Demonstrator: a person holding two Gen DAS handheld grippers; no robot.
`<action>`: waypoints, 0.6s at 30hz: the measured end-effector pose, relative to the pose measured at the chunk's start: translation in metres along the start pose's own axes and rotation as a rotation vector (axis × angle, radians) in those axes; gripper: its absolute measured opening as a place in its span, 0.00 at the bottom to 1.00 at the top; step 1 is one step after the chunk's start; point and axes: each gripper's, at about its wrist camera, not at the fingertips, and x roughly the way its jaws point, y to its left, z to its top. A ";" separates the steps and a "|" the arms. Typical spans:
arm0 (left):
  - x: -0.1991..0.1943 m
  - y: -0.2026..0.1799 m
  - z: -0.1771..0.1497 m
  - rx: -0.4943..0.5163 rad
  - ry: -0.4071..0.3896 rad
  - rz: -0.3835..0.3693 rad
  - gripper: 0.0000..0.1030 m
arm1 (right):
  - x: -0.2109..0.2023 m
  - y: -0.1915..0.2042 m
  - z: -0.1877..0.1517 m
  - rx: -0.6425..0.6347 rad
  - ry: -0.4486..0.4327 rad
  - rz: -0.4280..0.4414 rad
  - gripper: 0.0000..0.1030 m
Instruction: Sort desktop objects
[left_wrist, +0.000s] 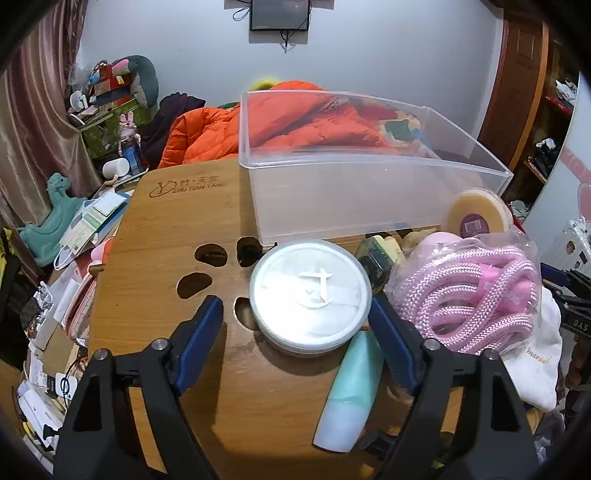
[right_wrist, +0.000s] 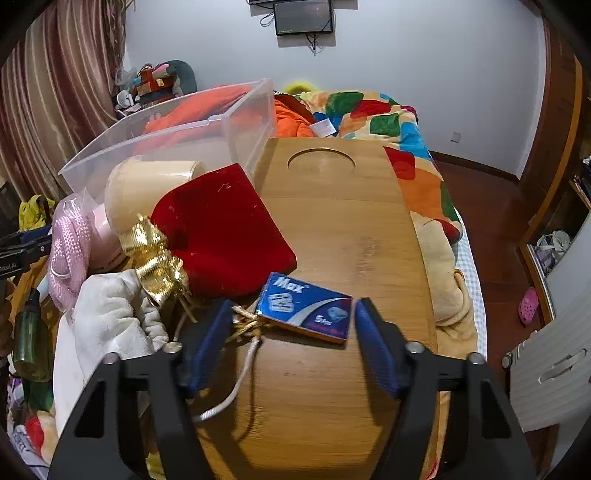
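Left gripper (left_wrist: 295, 314) wide open, straddling round white tub (left_wrist: 310, 295) near middle of bamboo table (left_wrist: 166, 258), pads not yet touching; clear bin (left_wrist: 369, 192) straight ahead at far edge. Right gripper (right_wrist: 291, 321) half open, empty, blue box (right_wrist: 306, 306) between tips, long axis slanted across. Readable: "Max" on box, "ZHU TIAN TANG" on table.

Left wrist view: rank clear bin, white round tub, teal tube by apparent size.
1. clear bin, by far the largest
2. white round tub
3. teal tube, smallest, though it lies nearer the camera, so the gap to the tub is unsure
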 end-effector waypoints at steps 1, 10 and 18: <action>0.001 0.000 0.000 -0.002 -0.001 -0.005 0.74 | 0.000 0.000 0.000 0.002 0.000 0.001 0.51; 0.003 -0.001 -0.005 0.008 -0.004 -0.008 0.62 | -0.005 -0.002 -0.001 0.008 -0.001 0.013 0.45; -0.009 0.007 -0.009 -0.013 -0.029 -0.010 0.62 | -0.030 0.001 -0.001 0.008 -0.049 0.017 0.45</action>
